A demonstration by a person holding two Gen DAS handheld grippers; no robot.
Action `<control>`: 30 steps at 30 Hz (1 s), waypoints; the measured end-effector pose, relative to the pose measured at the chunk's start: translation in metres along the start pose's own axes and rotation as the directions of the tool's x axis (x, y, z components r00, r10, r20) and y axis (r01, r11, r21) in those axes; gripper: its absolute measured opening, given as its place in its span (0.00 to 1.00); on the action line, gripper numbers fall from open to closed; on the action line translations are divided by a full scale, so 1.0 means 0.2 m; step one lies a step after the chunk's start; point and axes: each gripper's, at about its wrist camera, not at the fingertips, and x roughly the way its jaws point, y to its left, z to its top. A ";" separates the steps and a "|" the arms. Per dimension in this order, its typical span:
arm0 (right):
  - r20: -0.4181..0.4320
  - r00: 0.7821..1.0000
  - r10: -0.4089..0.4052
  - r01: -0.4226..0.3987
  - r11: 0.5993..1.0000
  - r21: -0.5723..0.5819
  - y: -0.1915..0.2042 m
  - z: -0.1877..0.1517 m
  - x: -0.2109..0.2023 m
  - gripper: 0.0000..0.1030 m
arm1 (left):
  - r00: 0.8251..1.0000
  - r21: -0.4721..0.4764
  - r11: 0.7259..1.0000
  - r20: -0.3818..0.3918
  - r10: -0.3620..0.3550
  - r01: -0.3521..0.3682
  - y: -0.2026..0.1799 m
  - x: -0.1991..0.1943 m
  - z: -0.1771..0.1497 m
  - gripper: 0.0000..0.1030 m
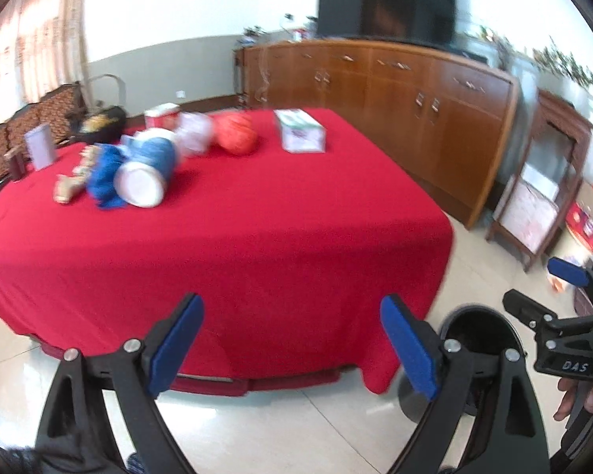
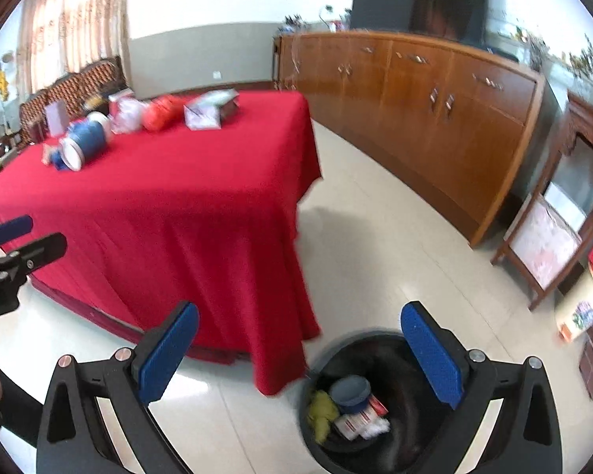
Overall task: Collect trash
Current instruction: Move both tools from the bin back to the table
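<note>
A table with a red cloth (image 1: 237,237) carries trash at its far side: a blue and white tub lying on its side (image 1: 148,172), a crumpled blue wrapper (image 1: 102,177), an orange bag (image 1: 237,134), a pale bag (image 1: 195,134) and a white carton (image 1: 300,130). A black bin (image 2: 375,399) stands on the floor by the table corner and holds a grey lid, a yellow-green wad and packets. My left gripper (image 1: 292,339) is open and empty at the table's near edge. My right gripper (image 2: 300,347) is open and empty above the bin.
A long wooden sideboard (image 1: 395,91) with a dark TV (image 1: 387,0) runs along the right wall. A small wooden stand (image 1: 541,181) and boxes sit past it. Chairs (image 1: 27,126) stand at the table's far left. The floor is pale tile (image 2: 395,237).
</note>
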 end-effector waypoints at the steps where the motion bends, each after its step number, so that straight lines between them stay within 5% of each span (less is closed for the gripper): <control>1: 0.016 1.000 0.020 -0.020 1.000 -0.002 0.05 0.04 -0.01 1.00 | 1.000 -0.012 1.000 0.013 0.006 -0.006 0.04 -0.02 0.01 0.89; 8: 0.079 0.993 0.083 -0.082 0.997 -0.010 0.32 0.23 -0.03 1.00 | 0.996 -0.105 0.993 0.065 0.059 -0.052 0.36 -0.09 0.05 0.89; 16: 0.048 0.997 0.065 -0.063 0.997 -0.034 0.56 0.37 0.02 1.00 | 0.987 -0.173 0.978 0.091 0.133 -0.116 0.71 -0.12 0.07 0.88; 30: 0.054 0.981 0.188 -0.186 0.982 -0.037 1.17 0.66 0.31 1.00 | 0.973 -0.243 0.953 0.094 0.210 -0.182 1.19 0.01 0.15 0.78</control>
